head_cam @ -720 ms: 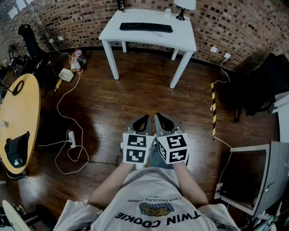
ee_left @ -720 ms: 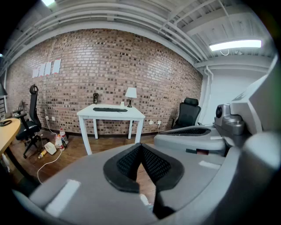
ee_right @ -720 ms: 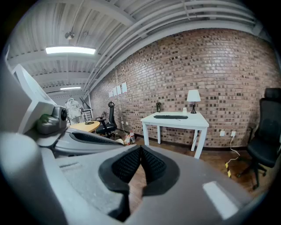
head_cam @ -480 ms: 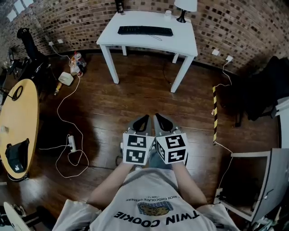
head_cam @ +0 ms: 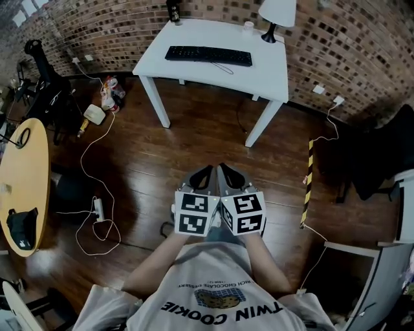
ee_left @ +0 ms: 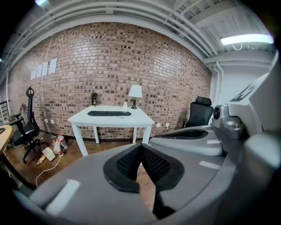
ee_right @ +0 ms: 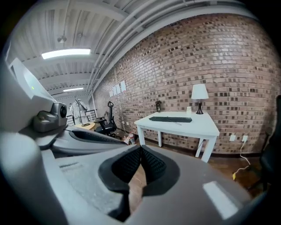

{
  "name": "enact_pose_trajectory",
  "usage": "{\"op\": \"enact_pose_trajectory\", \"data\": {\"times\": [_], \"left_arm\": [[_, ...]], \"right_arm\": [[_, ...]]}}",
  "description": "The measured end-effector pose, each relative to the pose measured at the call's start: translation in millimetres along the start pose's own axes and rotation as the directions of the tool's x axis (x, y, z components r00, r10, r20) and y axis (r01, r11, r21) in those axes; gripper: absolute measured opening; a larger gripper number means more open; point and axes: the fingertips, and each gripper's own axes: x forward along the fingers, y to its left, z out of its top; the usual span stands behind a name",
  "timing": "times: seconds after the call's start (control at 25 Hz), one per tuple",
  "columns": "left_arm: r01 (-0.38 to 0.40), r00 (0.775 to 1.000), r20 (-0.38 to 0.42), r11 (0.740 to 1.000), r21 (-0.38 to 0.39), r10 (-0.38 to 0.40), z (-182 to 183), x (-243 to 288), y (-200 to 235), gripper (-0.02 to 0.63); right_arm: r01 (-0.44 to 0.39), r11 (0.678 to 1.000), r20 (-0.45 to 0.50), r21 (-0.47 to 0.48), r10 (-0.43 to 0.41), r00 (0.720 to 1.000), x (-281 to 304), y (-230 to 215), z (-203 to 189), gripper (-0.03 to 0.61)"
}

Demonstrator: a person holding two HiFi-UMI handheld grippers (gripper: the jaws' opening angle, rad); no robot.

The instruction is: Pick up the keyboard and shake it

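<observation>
A person [head_cam: 213, 288] holds the left gripper [head_cam: 204, 172] and right gripper [head_cam: 226, 170] side by side, each with its jaws pressed together and nothing between them. Well ahead at twelve o'clock, the black keyboard [head_cam: 208, 55] lies on a white table [head_cam: 265, 71] against a brick wall [head_cam: 116, 26].

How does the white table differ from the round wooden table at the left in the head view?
The white table is rectangular; the wooden table is rounded and tan. The white table holds a keyboard and a lamp; the wooden table holds a small black item. Both stand on the dark wood floor.
</observation>
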Motion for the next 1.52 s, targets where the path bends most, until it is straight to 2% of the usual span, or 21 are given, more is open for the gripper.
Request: {"op": "enact_pose_trajectory", "data": {"times": [0.36,0.8,1.52], "left_arm": [[-0.042,0.999,0.008,0.999,0.014,0.042,49,67,9,0.006],[-0.039,0.999,-0.007,0.999,0.007,0.039,70,131,36,0.006],[0.084,0.996,-0.024,0.995,0.046,-0.083,150,254,168,0.006]], "right_arm": [[-0.042,0.999,0.019,-0.002,0.042,0.999,45,-60,37,0.002],[-0.052,0.999,-0.012,-0.009,0.052,0.999,104,-99,51,0.002],[0.032,0.999,-0.056,-0.039,-0.034,0.998,275,-141,135,0.002]]}}
